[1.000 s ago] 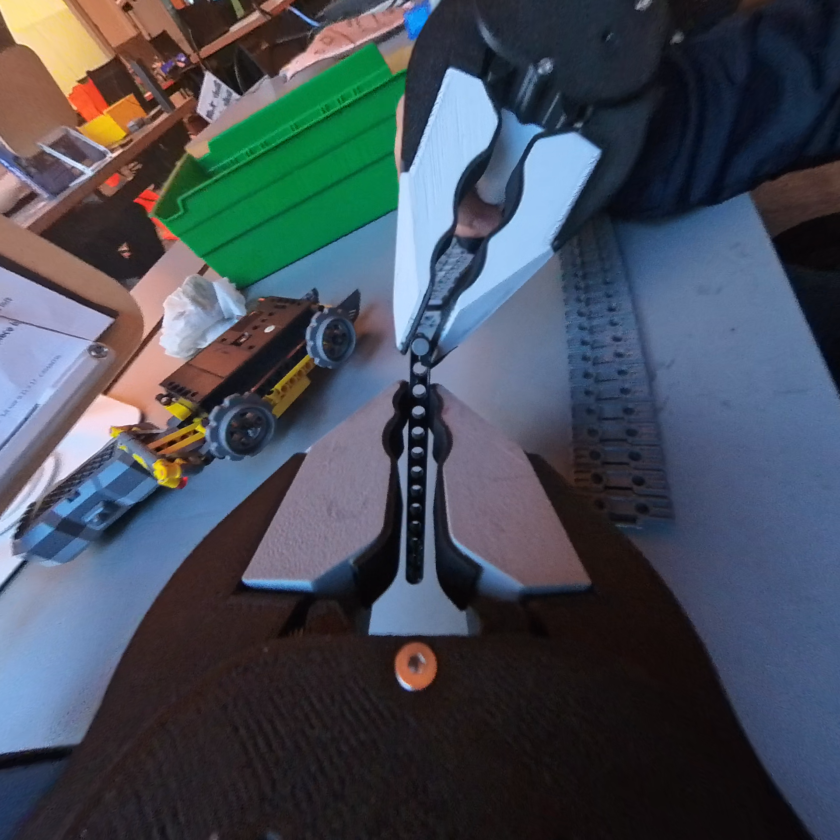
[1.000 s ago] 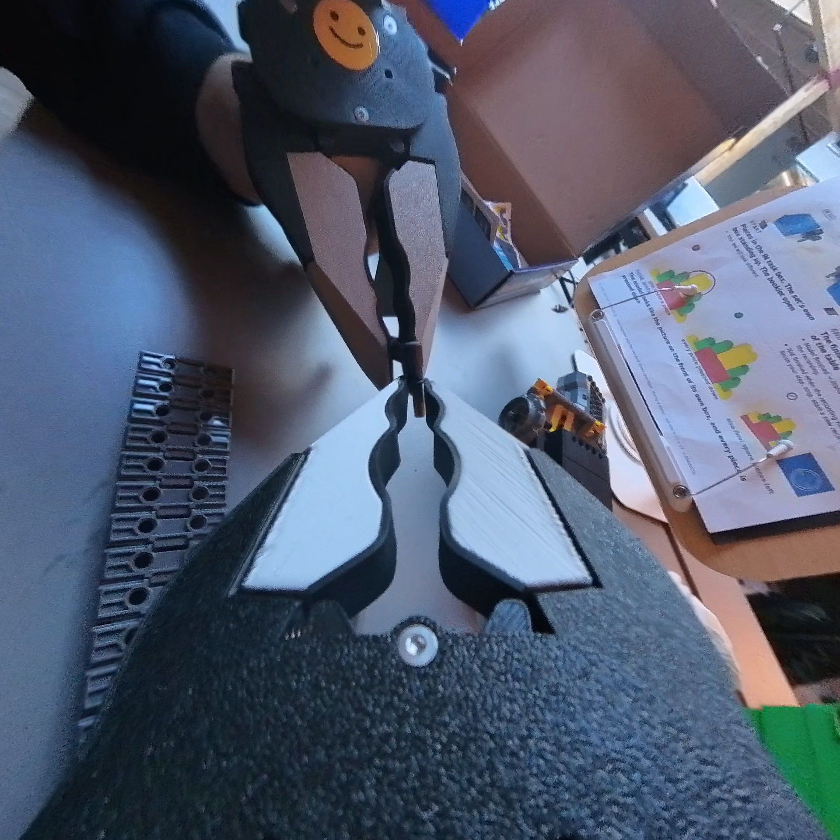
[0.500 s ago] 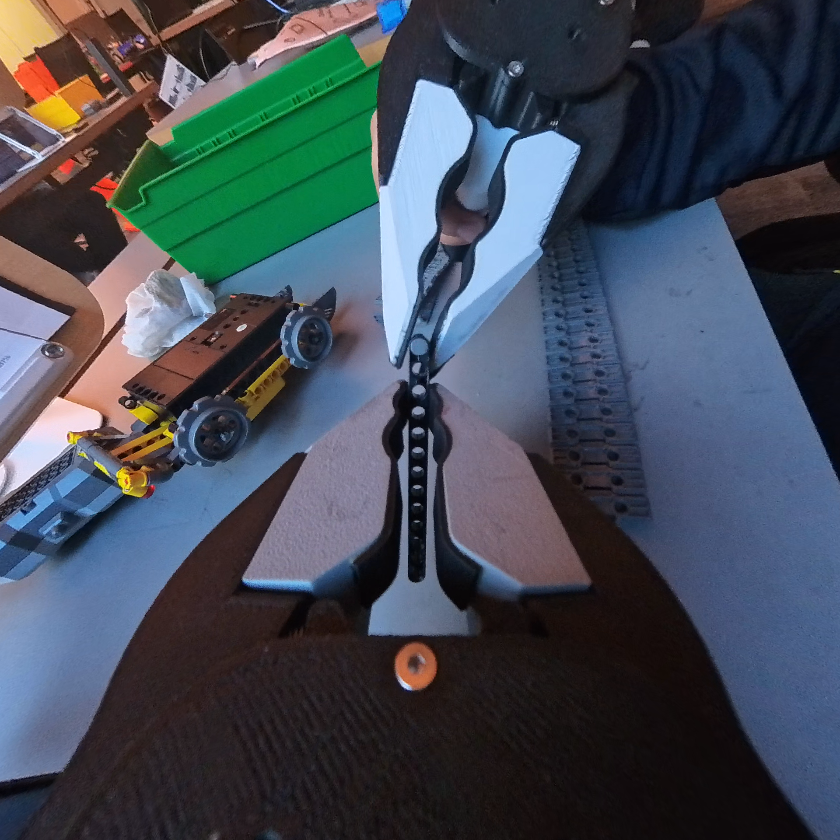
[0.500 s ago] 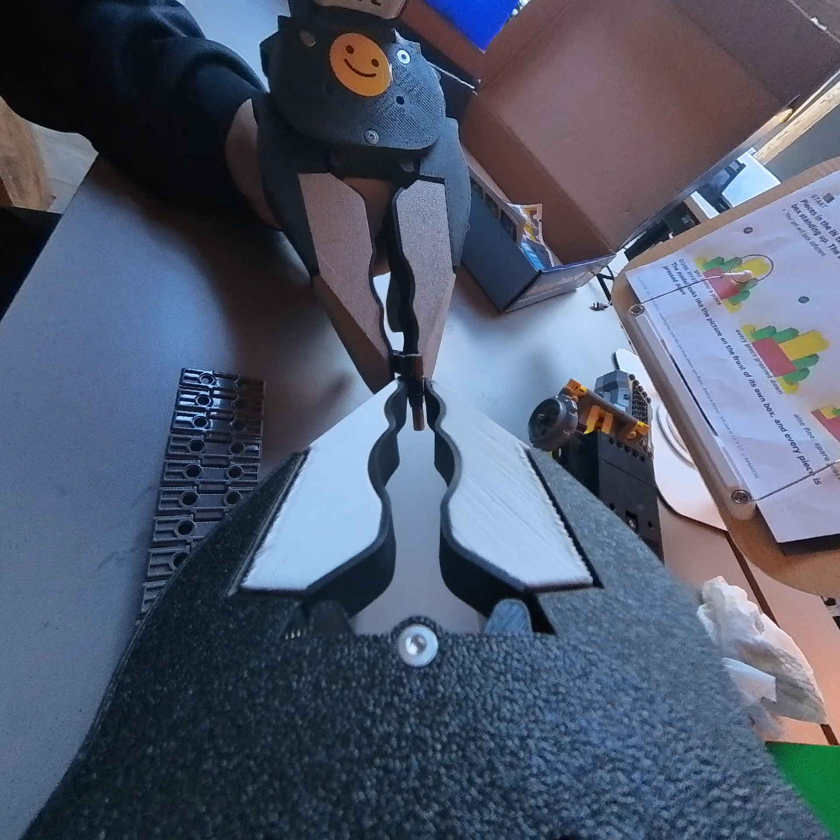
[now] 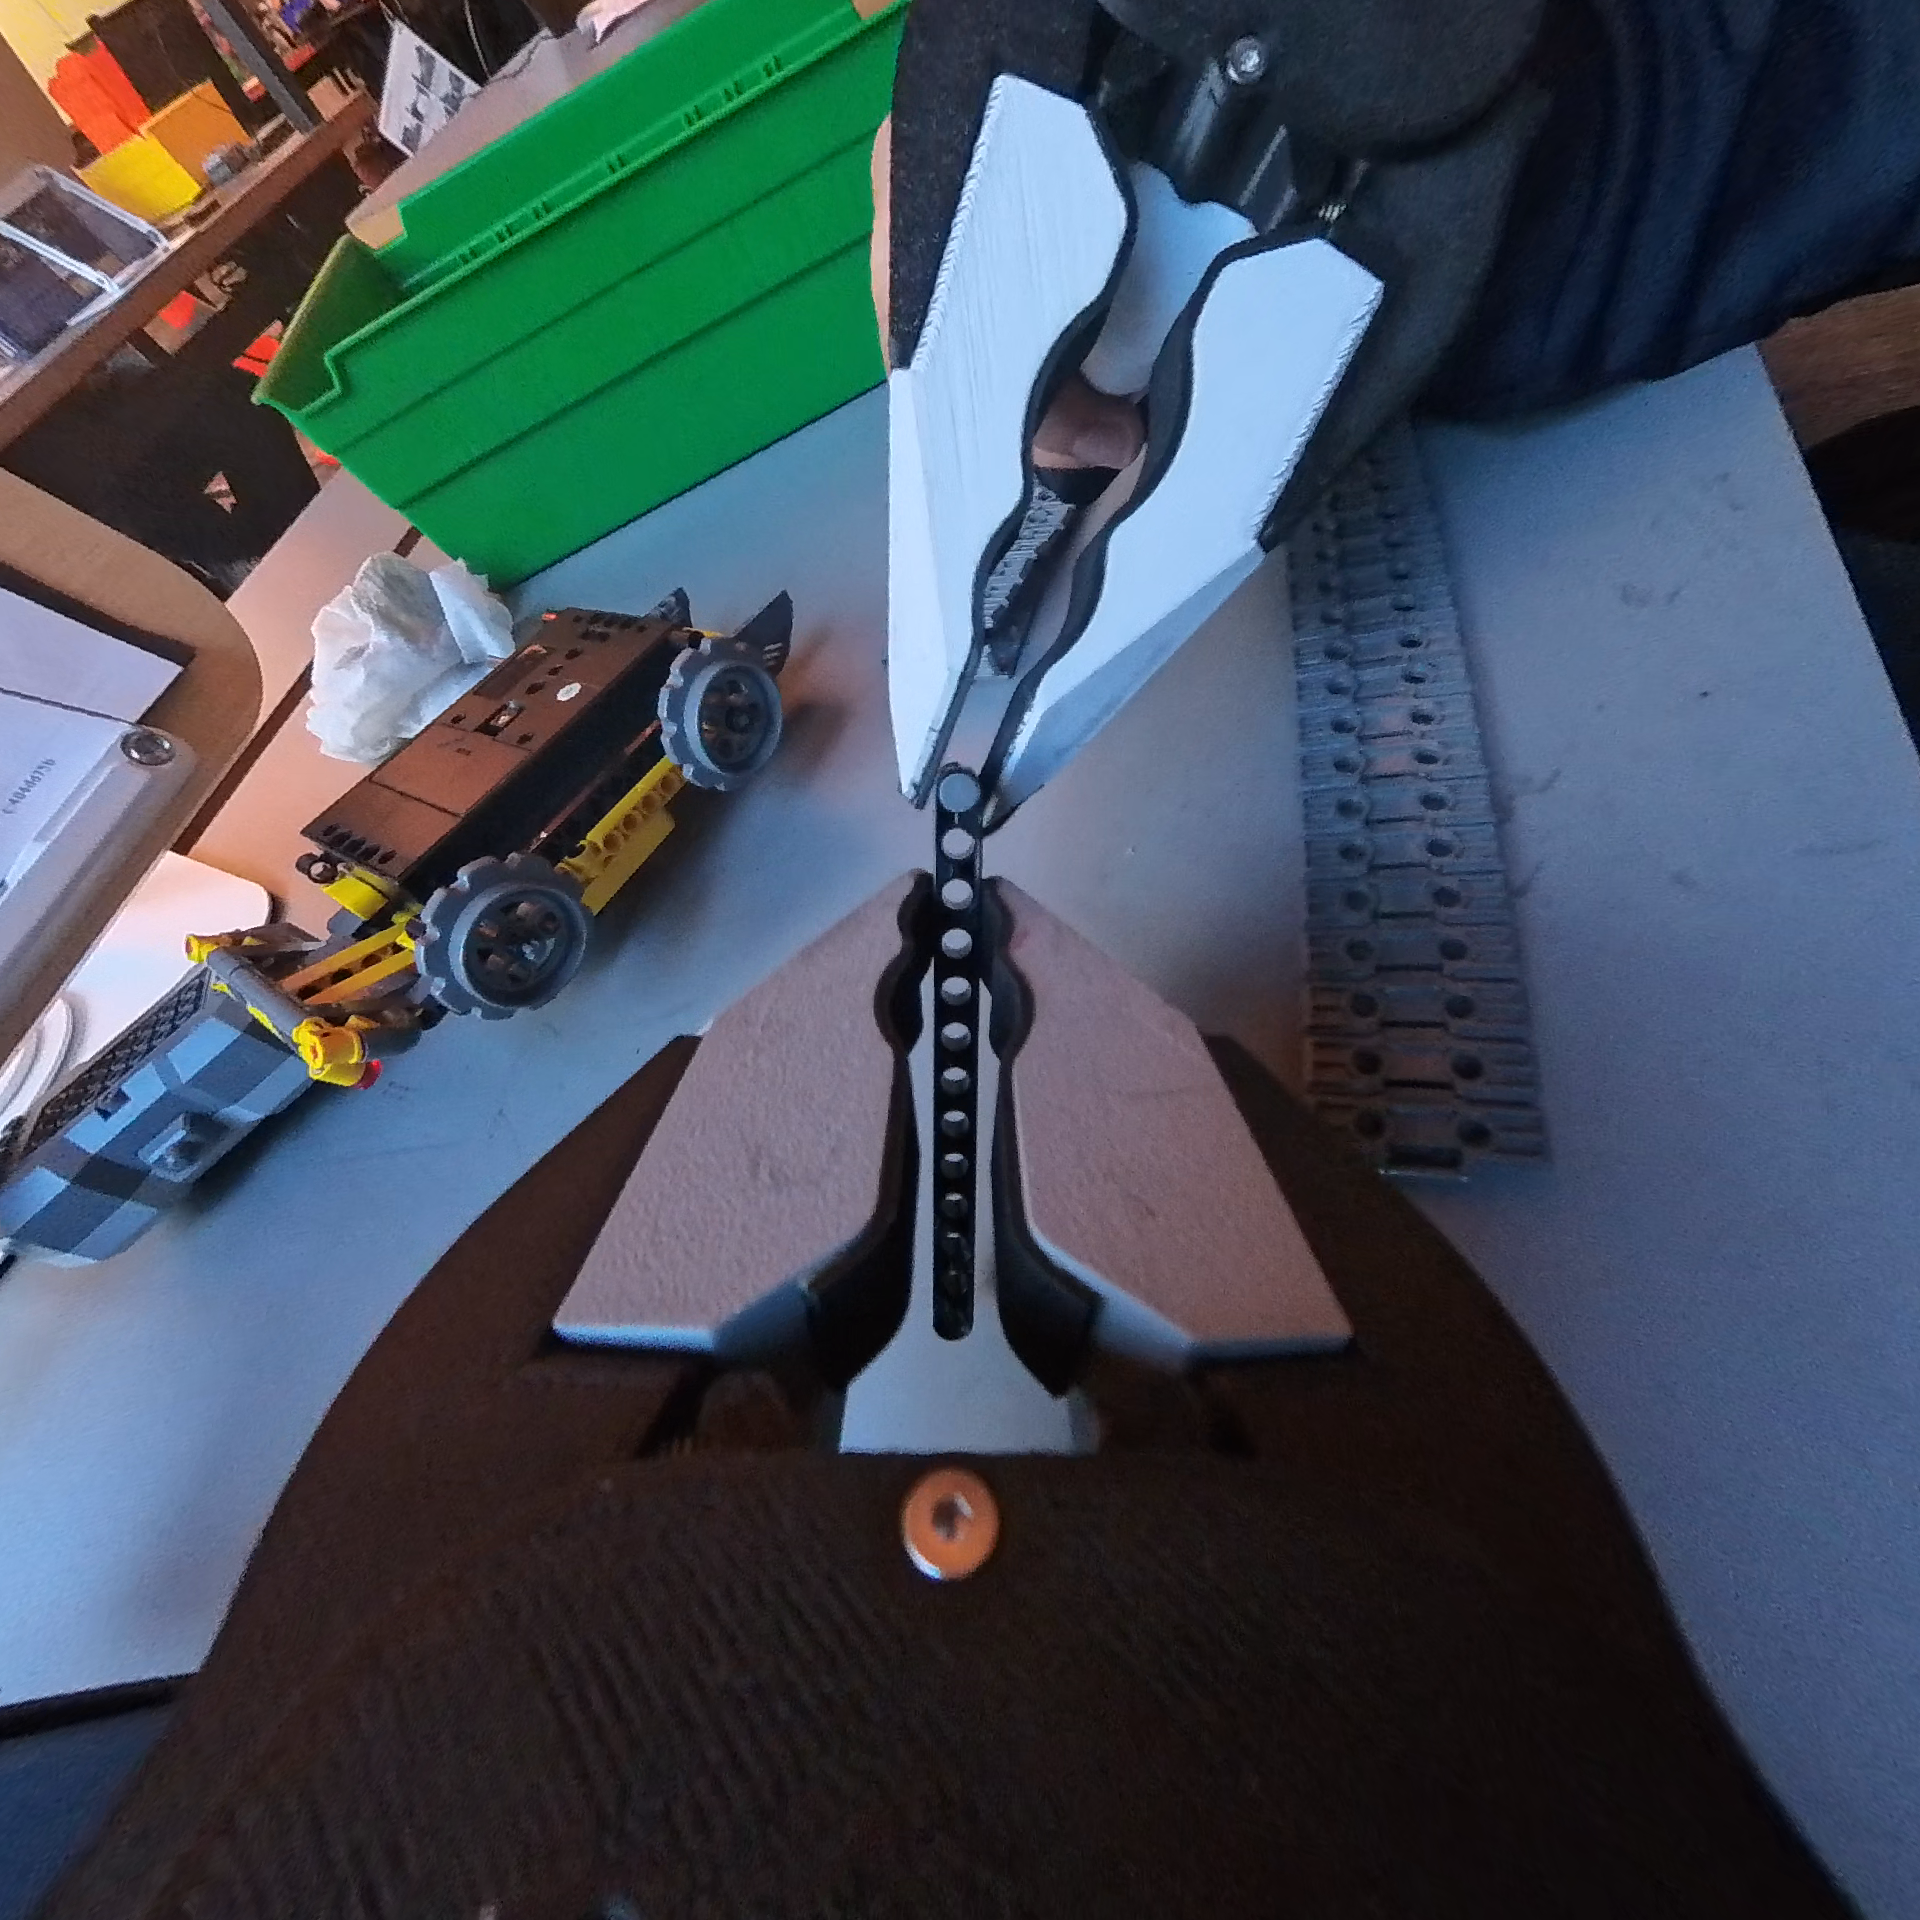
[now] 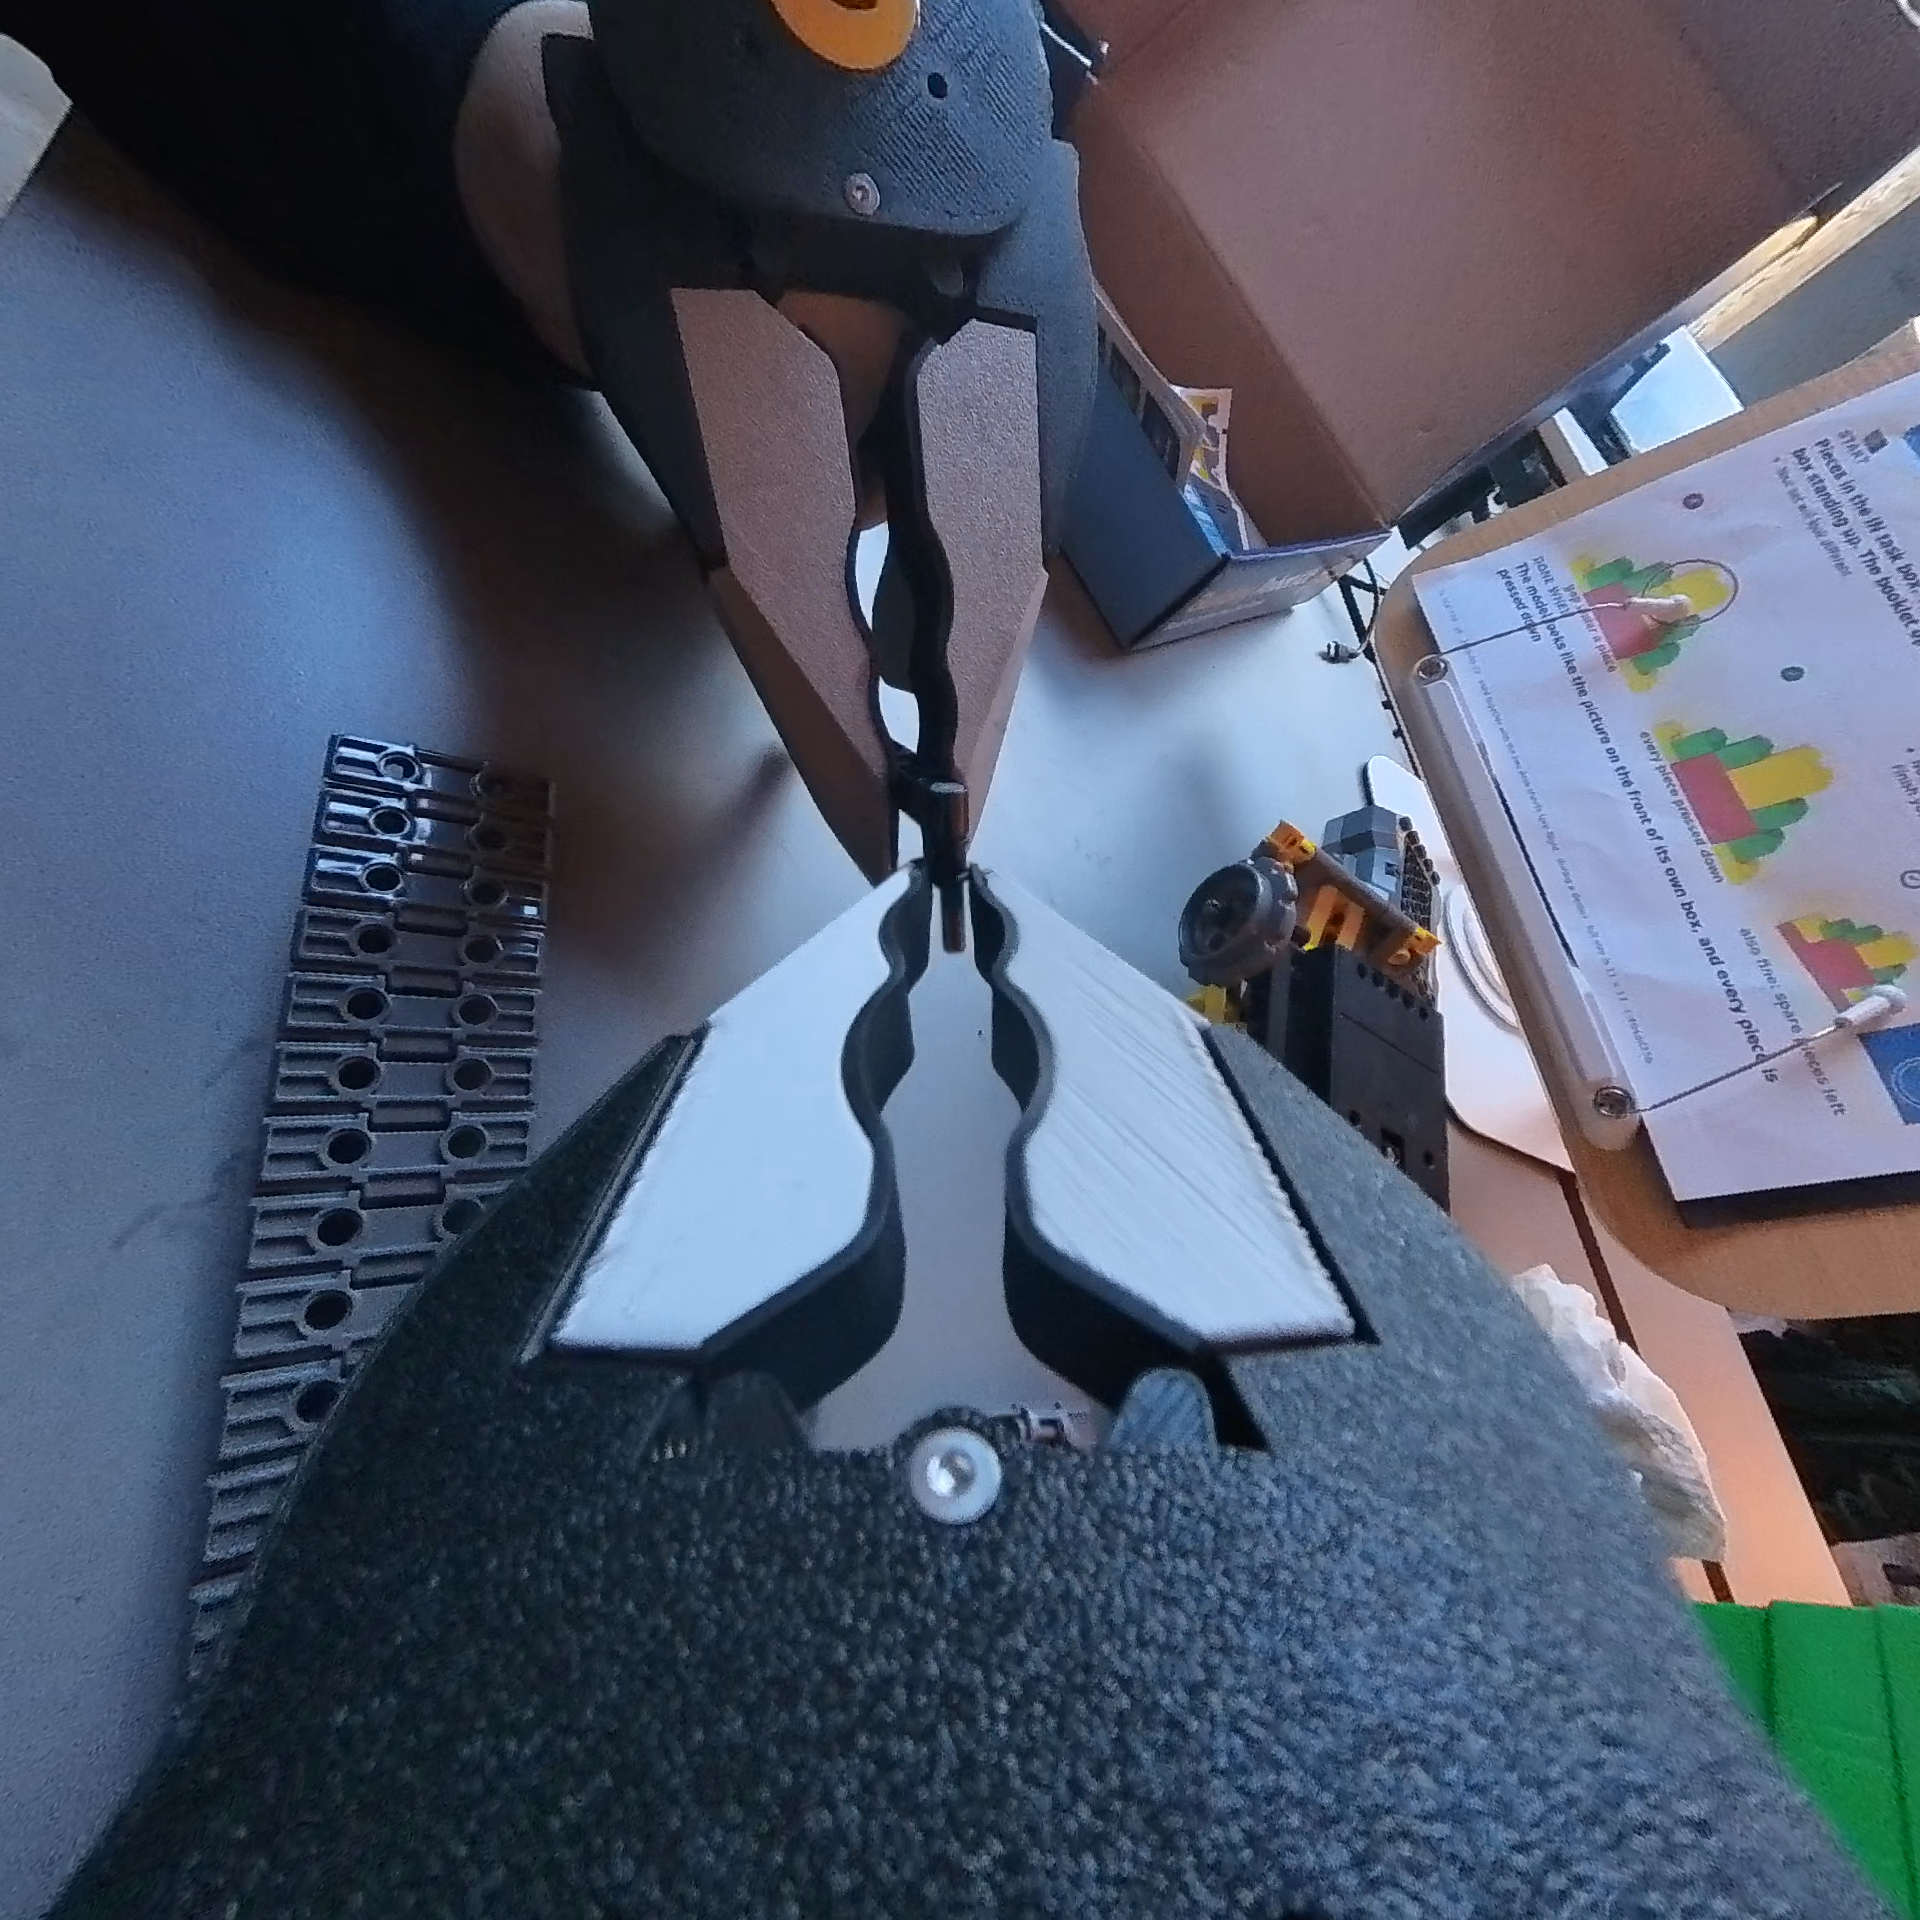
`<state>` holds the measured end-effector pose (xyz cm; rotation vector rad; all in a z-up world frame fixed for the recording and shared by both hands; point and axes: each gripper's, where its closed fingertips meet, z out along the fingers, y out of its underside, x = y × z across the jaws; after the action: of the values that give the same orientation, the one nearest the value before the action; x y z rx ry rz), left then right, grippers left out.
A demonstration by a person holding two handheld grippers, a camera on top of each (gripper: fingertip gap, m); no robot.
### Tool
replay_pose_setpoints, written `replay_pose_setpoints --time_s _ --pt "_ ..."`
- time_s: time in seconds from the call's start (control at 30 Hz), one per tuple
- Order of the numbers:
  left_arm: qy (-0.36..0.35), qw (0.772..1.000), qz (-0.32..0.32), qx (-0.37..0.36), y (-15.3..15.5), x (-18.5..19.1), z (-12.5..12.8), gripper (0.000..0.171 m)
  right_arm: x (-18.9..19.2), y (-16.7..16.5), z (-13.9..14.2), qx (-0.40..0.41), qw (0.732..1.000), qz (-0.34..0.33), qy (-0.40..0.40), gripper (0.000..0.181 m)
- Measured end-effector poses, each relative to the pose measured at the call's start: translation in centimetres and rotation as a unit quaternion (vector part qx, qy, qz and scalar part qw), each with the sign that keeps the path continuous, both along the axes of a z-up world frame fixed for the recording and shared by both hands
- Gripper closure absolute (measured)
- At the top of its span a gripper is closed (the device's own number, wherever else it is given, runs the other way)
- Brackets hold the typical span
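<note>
Vs 1 s ago: both grippers closer together, toy car [image 5: 540,821] shifted right in left view; grips unchanged. Left gripper [image 5: 957,883] fingers clenched on black holed beam [image 5: 955,1049], which runs lengthwise between them, tip sticking out front. Right gripper [image 6: 948,883] fingers clenched on small dark pin [image 6: 948,852], pin meeting the beam's end hole. Both held above grey surface [image 5: 1662,831]. Track strip [image 6: 395,997] flat on surface beside them; green bin [image 5: 582,312] behind car.
</note>
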<state>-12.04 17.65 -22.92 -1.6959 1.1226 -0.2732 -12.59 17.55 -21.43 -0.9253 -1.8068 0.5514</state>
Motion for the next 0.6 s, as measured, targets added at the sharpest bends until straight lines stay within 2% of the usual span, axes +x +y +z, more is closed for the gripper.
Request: replay_pose_setpoints --time_s 0.2,0.6 --pt "0.004 1.0 -0.001 -0.006 -0.04 0.1 -0.29 0.166 -0.07 -0.23 -0.16 0.001 1.0 0.006 -0.002 0.173" --pt "0.02 1.0 0.008 -0.007 0.2 -0.05 -0.75 0.166 -0.35 -0.07 -0.47 0.007 1.0 -0.006 -0.006 0.177"
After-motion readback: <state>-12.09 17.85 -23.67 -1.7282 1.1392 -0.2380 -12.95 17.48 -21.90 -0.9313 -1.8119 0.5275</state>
